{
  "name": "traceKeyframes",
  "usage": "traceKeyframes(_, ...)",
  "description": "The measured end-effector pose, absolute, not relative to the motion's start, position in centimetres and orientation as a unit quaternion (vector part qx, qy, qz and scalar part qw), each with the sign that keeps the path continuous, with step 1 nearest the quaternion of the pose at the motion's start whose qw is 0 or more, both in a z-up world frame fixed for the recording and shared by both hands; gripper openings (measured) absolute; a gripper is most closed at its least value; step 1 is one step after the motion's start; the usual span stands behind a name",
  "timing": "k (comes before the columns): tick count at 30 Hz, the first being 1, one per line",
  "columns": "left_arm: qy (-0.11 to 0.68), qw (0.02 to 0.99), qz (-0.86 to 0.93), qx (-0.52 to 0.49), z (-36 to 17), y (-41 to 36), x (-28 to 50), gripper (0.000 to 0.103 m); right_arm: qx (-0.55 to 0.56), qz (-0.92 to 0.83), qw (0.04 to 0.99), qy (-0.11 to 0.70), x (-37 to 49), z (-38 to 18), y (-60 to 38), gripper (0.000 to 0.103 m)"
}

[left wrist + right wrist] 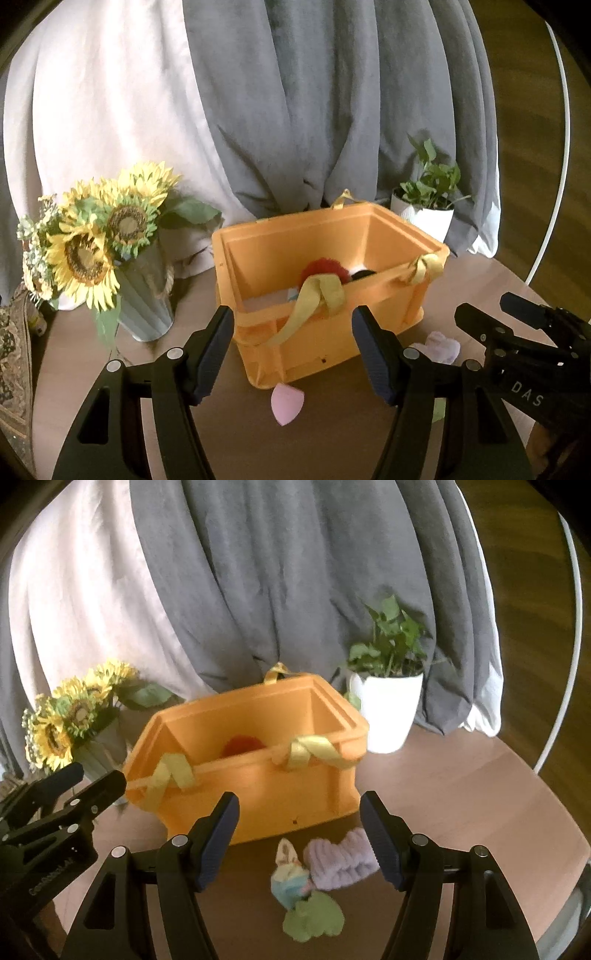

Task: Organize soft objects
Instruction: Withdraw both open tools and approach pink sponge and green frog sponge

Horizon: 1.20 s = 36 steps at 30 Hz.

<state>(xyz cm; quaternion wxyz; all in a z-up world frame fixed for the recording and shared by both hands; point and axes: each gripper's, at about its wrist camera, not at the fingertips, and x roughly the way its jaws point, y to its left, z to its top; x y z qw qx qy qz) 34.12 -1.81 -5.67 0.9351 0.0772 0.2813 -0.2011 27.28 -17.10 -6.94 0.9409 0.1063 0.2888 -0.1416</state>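
Note:
An orange plastic bin point(325, 280) with yellow ribbons stands mid-table; it also shows in the right wrist view point(258, 775). Inside lie a red fuzzy item point(323, 271) and a dark item point(364, 274). A pink teardrop sponge point(286, 404) lies in front of the bin, between my open, empty left gripper's point(291, 354) fingers. In the right wrist view a lavender ribbed cloth point(340, 860), a small bunny toy point(290, 875) and a green soft piece point(314, 919) lie before the bin, below my open, empty right gripper point(299, 838).
A vase of sunflowers point(96, 243) stands left of the bin. A white potted plant point(388, 701) stands behind it on the right. Grey and white curtains hang behind the round wooden table point(480, 794). A patterned cloth point(11, 362) is at the far left.

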Motion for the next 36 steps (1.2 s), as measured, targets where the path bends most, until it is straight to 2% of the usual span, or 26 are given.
traceKeyframes(36,0.370,0.899,-0.194,0.130,-15.6,-1.1,35.0,0.066,0.145,-0.184,0.893,0.384,26.2,-16.3,-15.9,0.069)
